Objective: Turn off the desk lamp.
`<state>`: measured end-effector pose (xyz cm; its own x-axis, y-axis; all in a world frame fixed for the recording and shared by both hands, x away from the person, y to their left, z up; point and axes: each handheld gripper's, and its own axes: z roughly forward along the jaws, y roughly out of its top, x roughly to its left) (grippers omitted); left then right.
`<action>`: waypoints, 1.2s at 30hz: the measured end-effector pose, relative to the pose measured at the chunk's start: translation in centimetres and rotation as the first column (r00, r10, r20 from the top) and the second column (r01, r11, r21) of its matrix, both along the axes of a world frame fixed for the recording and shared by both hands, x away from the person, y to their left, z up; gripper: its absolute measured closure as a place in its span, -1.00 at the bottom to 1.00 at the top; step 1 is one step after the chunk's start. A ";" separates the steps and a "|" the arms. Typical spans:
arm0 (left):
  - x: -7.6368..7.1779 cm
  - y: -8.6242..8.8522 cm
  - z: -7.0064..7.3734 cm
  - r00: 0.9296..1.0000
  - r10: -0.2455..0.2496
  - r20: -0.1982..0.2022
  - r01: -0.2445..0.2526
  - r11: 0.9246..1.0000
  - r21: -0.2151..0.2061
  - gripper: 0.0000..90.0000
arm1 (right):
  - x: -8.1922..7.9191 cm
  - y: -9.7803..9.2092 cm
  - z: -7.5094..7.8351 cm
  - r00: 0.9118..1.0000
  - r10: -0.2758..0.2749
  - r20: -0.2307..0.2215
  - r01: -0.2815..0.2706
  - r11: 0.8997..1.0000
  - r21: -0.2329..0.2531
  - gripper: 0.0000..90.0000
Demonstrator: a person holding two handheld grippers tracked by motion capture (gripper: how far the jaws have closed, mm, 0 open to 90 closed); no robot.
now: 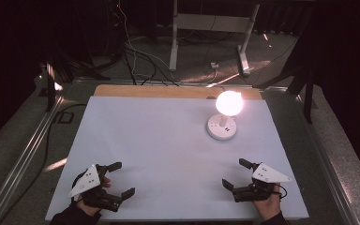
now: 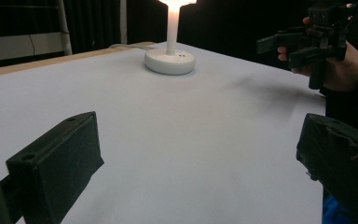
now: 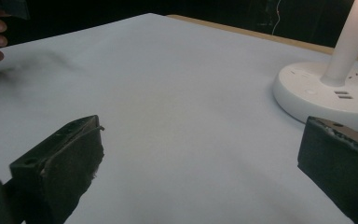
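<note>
Nearest the person, the left gripper point(image 1: 121, 179) and the right gripper point(image 1: 236, 173) sit low over the white counter point(image 1: 159, 140) at its near corners, well apart from each other, each with its fingers spread wide and nothing between them. Farther back on the right half stands the lit lamp point(image 1: 224, 117), its round white base point(image 3: 326, 95) resting on the counter and its glowing globe point(image 1: 229, 103) above, well beyond the right gripper.
</note>
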<state>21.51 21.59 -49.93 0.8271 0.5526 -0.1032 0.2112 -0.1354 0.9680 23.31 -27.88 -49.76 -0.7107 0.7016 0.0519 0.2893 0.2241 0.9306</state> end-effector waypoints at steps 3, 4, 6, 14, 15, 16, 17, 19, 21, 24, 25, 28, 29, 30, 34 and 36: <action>0.0 0.0 0.0 1.000 -0.005 0.002 0.005 1.000 0.002 -0.99 | 0.0 -0.1 0.0 1.000 -0.009 -0.004 0.009 1.000 0.006 -1.00; 0.0 0.0 0.0 1.000 -0.003 0.002 0.003 1.000 0.000 -0.99 | 0.0 0.0 0.0 1.000 -0.011 -0.002 0.011 1.000 0.006 -1.00; 0.0 0.0 0.0 1.000 -0.001 0.000 0.001 1.000 -0.002 -0.99 | 0.0 0.0 0.1 1.000 -0.017 -0.008 0.018 1.000 0.009 -1.00; 0.1 -0.1 -0.1 1.000 -0.004 -0.002 0.004 1.000 0.004 -0.99 | -0.3 0.3 0.7 0.999 -0.047 -0.023 0.047 0.999 -0.006 -1.00; 0.1 -0.1 -0.1 1.000 -0.002 -0.004 0.002 1.000 0.001 -0.99 | -0.3 0.3 0.9 0.999 -0.048 -0.024 0.048 0.999 -0.002 -1.00; 0.1 -0.1 -0.1 1.000 0.000 -0.003 0.000 1.000 0.001 -0.99 | -0.3 0.3 1.1 0.999 -0.045 -0.024 0.045 0.999 0.001 -1.00; 0.1 -0.1 -0.1 1.000 0.001 -0.003 -0.001 1.000 0.000 -0.99 | -0.3 0.3 1.2 0.998 -0.049 -0.025 0.050 0.999 0.008 -1.00; 0.1 -0.1 0.0 1.000 0.002 -0.002 -0.002 1.000 -0.002 -0.99 | -0.3 0.4 1.6 0.998 -0.050 -0.032 0.051 0.999 0.018 -1.00; 0.1 -0.1 0.0 1.000 0.002 -0.003 -0.002 1.000 0.000 -0.99 | -0.3 0.4 2.0 0.998 -0.065 -0.027 0.065 0.998 0.021 -1.00; 0.1 -0.1 0.0 1.000 -0.001 -0.003 0.001 1.000 0.000 -0.99 | -0.2 0.5 2.6 0.996 -0.085 -0.026 0.086 0.996 0.017 -1.00; 0.1 -0.1 -0.1 1.000 -0.001 -0.003 0.001 1.000 -0.001 -0.99 | -0.2 0.6 2.8 0.996 -0.088 -0.027 0.088 0.996 0.016 -1.00; 0.1 -0.1 0.0 1.000 0.000 -0.004 0.000 1.000 -0.007 -0.99 | 0.0 0.7 3.3 0.995 -0.096 -0.022 0.096 0.995 0.018 -1.00; 0.1 -0.1 0.0 1.000 0.000 -0.004 0.000 1.000 -0.008 -0.99 | 0.1 0.7 3.5 0.995 -0.097 -0.022 0.098 0.995 0.021 -1.00; 0.1 -0.1 0.0 1.000 0.001 -0.003 -0.001 1.000 -0.008 -0.99 | 0.1 0.7 3.6 0.995 -0.101 -0.022 0.101 0.995 0.023 -1.00; 0.1 0.0 0.0 1.000 -0.001 -0.005 0.001 1.000 -0.009 -0.99 | 0.5 0.7 4.1 0.994 -0.108 -0.026 0.108 0.994 0.024 -1.00; 0.1 -0.1 0.0 1.000 -0.001 -0.005 0.001 1.000 -0.008 -0.99 | 0.8 0.8 4.3 0.994 -0.109 -0.026 0.109 0.994 0.021 -1.00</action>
<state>21.59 21.53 -49.97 0.8269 0.5512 -0.1117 0.2160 -0.1277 0.9680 24.07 -27.11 -45.48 -0.6283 0.7733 0.0854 0.3337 0.1688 0.9274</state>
